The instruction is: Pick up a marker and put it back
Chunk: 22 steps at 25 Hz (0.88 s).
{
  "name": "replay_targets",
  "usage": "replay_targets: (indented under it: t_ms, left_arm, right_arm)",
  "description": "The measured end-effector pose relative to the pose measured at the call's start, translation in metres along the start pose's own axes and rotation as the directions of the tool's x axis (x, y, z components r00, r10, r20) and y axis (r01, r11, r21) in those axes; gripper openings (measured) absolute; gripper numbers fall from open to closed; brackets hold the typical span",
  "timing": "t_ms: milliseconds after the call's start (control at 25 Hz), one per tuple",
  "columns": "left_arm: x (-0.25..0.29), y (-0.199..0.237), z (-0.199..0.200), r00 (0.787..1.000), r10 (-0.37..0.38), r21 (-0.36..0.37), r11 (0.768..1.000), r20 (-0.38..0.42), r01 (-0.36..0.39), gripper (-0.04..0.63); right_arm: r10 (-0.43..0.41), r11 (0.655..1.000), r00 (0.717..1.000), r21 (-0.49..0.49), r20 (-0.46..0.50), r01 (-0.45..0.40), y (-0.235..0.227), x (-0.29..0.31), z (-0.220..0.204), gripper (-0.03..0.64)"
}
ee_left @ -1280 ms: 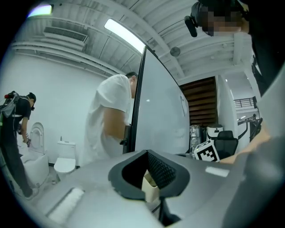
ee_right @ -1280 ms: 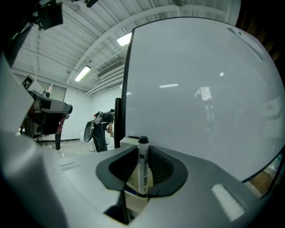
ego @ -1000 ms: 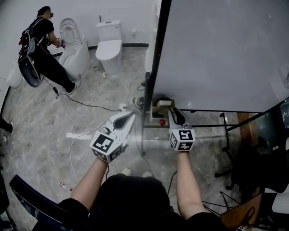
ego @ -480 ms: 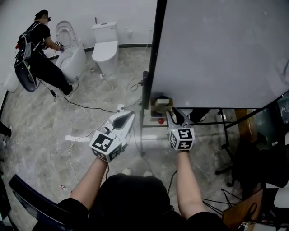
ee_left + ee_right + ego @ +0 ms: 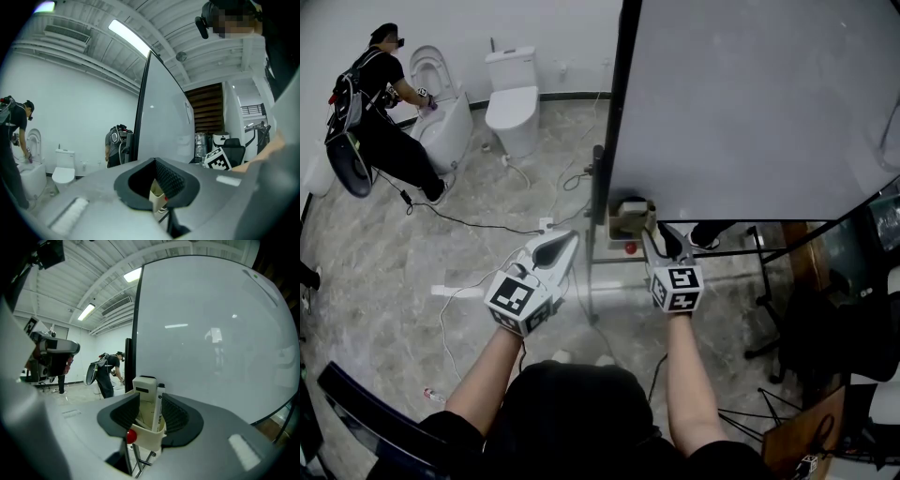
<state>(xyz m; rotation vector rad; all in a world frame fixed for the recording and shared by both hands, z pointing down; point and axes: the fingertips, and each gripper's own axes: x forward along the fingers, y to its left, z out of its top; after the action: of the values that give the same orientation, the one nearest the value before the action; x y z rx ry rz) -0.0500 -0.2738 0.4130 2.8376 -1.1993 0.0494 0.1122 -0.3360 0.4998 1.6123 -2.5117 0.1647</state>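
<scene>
right claw [image 5: 151,398] is at the holder [image 5: 147,436] on the whiteboard [image 5: 211,343] stand. its jaws are apart and have just been opening. they sit either side of the holder's top.

marker [image 5: 160,406] is between the jaws, upright in the holder, dark cap up, body white. it's close to the right-hand ribbed pad [image 5: 174,414]. can't tell if it touches, but no squeeze is visible. there's a clear gap to the left-hand pad.

eraser [image 5: 146,386] is in the same holder, just left of the marker and a bit behind it, also upright. the red knob [image 5: 131,437] is on the holder's front left corner. thin metal legs show under the holder.

in the head view the right claw points at the lower edge of the board, with the holder right in front of it.

left claw [image 5: 154,161] has its jaws meeting at the tips and nothing held. it's held out level over the floor [image 5: 384,253], left of the board's black upright [image 5: 619,112] and well apart from the holder. through its frame you can see a bit of the holder and the knob.

background: a person [image 5: 380,103] is bent over a toilet [image 5: 445,112] at the far wall, and a second toilet [image 5: 514,94] is beside it. a white cable [image 5: 487,281] trails across the floor. a black chair [image 5: 853,328] is on the right, under the board.
</scene>
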Motion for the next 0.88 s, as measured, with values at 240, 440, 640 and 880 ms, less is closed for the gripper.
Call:
replay_targets:
  t_ms: [240,440,640,880]
  left_arm:
    - [0.0,-0.009,0.006,1.0,-0.027,-0.011,1.0,0.005,0.027,0.006]
    - [0.002,-0.009,0.009,0.999,-0.024,-0.025,0.999,0.026,0.025,0.006]
    - [0.002,-0.011,0.009,0.998,-0.059,-0.002,0.998,0.016,0.059,0.006]
    - [0.002,-0.018,0.01,0.996,-0.087,0.009,0.996,0.023,0.086,0.006]
  right_arm:
    - [0.004,1.0,1.0,-0.007,0.021,-0.004,0.009,-0.014,0.014,0.156]
    - [0.017,1.0,0.999,-0.008,0.039,-0.017,0.019,-0.029,0.027,0.115]
    - [0.005,1.0,0.998,-0.002,0.067,-0.005,0.025,-0.047,0.04,0.061]
    - [-0.035,0.999,0.995,0.005,0.099,0.035,0.027,-0.066,0.05,0.033]
